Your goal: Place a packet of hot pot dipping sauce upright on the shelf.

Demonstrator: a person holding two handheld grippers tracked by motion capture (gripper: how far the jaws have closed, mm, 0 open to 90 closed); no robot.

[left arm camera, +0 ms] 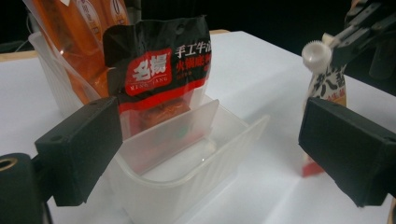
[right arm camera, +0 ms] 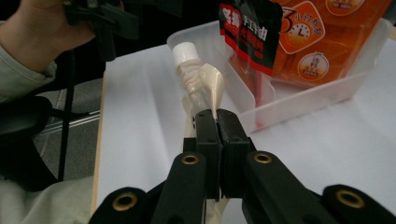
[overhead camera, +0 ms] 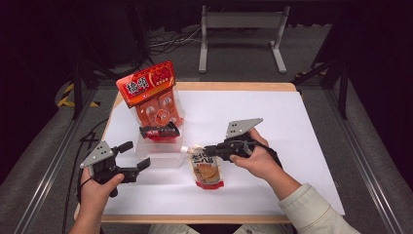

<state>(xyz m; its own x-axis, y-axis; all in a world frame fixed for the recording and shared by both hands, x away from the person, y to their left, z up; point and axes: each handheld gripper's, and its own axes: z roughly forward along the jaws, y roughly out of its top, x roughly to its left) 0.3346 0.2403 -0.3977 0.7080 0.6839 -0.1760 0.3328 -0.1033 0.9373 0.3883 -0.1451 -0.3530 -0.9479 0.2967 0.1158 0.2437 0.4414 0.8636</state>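
Fingers of the right gripper [right arm camera: 217, 119] pinch the spouted pouch [overhead camera: 207, 168] at centre frame; lift it upright toward the clear bin [left arm camera: 196, 172]. Left gripper [left arm camera: 210, 149] waits, fingers spread.

Beyond my white-covered table [overhead camera: 292, 126], a grey metal stand [overhead camera: 242, 22] sits on the floor beside loose cables [overhead camera: 170, 41]; yellow-black tape [overhead camera: 68, 97] marks the floor at left.

Left gripper [left arm camera: 210, 154], jaws wide apart, faces a clear divided bin [left arm camera: 187, 163] holding a black-red packet [left arm camera: 159, 70]; spouted pouch [left arm camera: 327, 88] right of the bin.
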